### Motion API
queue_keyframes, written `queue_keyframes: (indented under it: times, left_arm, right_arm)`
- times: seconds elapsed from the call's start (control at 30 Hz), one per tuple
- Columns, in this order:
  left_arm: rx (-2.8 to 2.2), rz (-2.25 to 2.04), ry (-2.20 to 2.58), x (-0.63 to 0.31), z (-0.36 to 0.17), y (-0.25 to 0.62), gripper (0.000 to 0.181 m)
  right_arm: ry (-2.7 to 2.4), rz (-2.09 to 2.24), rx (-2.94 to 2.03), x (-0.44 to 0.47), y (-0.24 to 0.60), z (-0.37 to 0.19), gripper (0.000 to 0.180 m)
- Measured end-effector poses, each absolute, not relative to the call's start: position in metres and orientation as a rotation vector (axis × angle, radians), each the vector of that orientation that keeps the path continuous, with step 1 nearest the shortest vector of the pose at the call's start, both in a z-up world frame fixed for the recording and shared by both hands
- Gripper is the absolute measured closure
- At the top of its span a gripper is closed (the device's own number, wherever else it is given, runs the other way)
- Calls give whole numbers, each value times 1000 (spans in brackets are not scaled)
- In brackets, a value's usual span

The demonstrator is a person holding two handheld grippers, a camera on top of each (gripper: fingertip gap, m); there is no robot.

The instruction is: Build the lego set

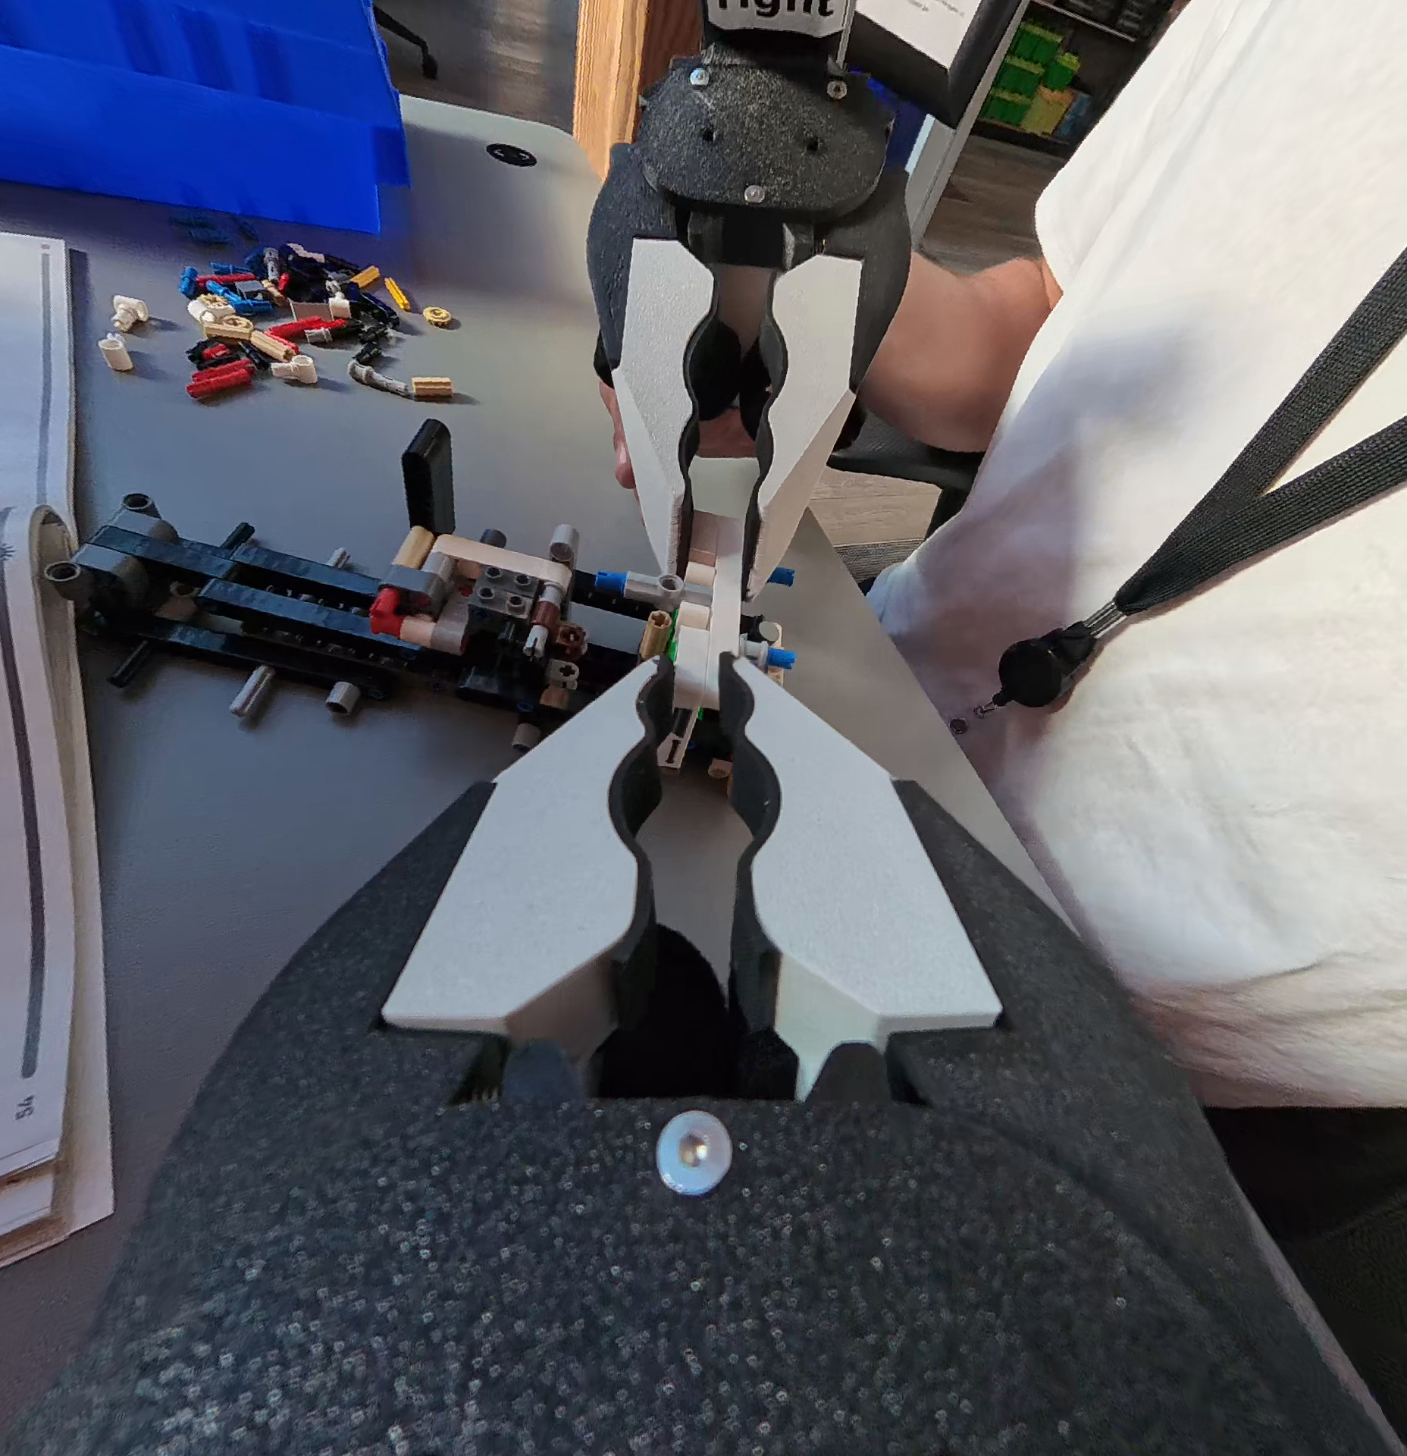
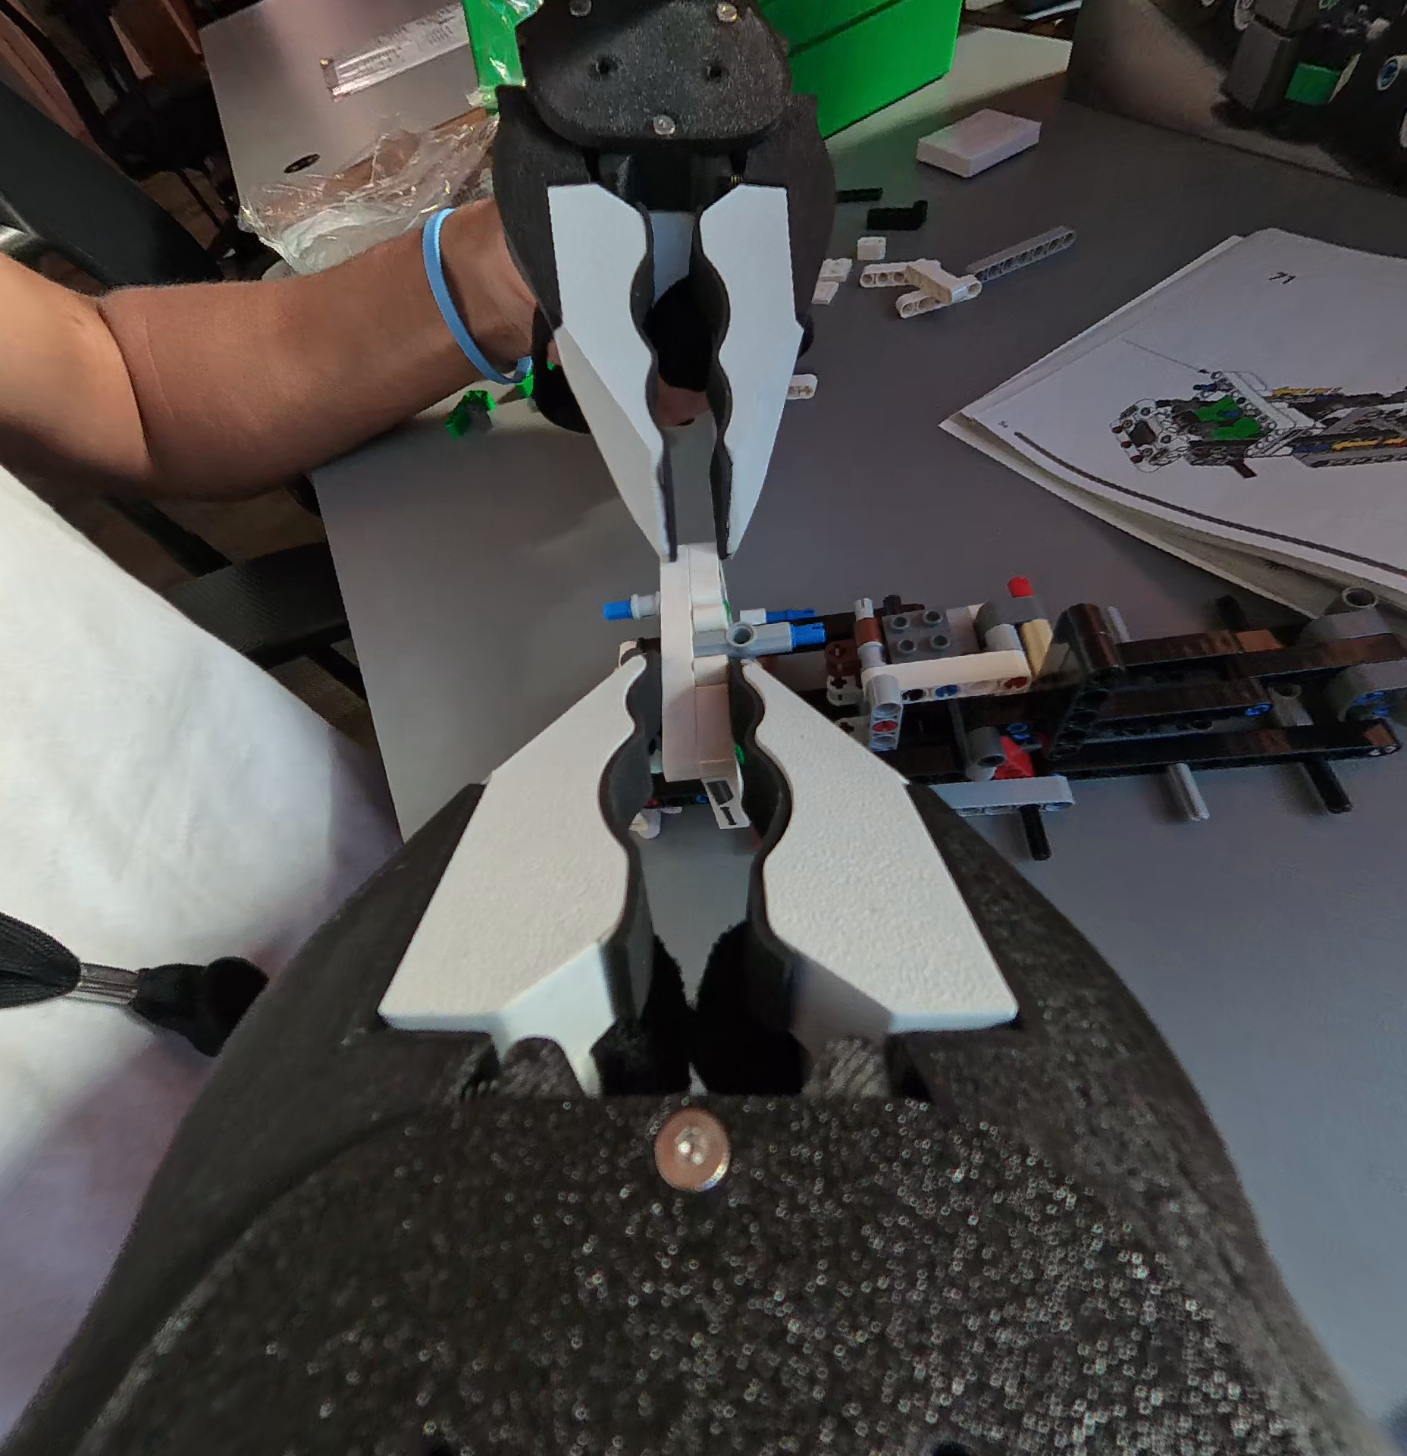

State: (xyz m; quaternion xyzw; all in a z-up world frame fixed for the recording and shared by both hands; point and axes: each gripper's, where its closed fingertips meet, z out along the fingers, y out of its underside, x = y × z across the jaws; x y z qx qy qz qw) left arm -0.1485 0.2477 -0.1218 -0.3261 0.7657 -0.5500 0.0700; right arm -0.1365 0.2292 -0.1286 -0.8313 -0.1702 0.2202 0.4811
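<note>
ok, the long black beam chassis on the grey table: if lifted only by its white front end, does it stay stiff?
Probably mostly stiff: the long black beam chassis has parallel beams pinned together. Likely light plastic, though its length could lever the white front assembly apart. Loose-looking grey and black axles sticking out sideways might slide out if tilted.

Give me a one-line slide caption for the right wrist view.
Both grippers, right and left, clamp the white end of a partly built lego model lying on a grey table.
</note>
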Motion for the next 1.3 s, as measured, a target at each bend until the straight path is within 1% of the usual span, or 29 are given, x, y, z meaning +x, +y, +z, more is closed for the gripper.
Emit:
queue_keyframes:
  times: [0.13, 0.37, 0.47, 0.57, 0.77, 0.9, 1.07, 1.3]
  left_arm:
    - [-971, -1646, 2306, -149, -122, 248, 177]
    - [-989, -1700, 2296, -149, -122, 250, 177]
    - [-977, -1714, 2301, -150, -122, 249, 173]
    - [-983, -1686, 2272, -145, -123, 253, 160]
    - [-963, -1677, 2289, -148, -122, 251, 156]
    - [-932, -1701, 2314, -151, -121, 243, 157]
    - [-928, -1651, 2344, -152, -127, 242, 166]
    - [-928, -1645, 2358, -154, -128, 241, 167]
  right_arm:
    - [-422, 522, -2011, -138, 229, -129, 164]
    - [-415, 555, -1993, -139, 230, -128, 164]
    - [-406, 585, -1984, -138, 230, -128, 164]
    - [-412, 594, -1985, -138, 229, -128, 164]
    - [-436, 574, -2000, -134, 230, -129, 164]
    - [-433, 576, -1995, -134, 229, -129, 164]
    - [-430, 609, -1986, -136, 225, -128, 164]
    - [-434, 599, -1991, -138, 225, -128, 164]
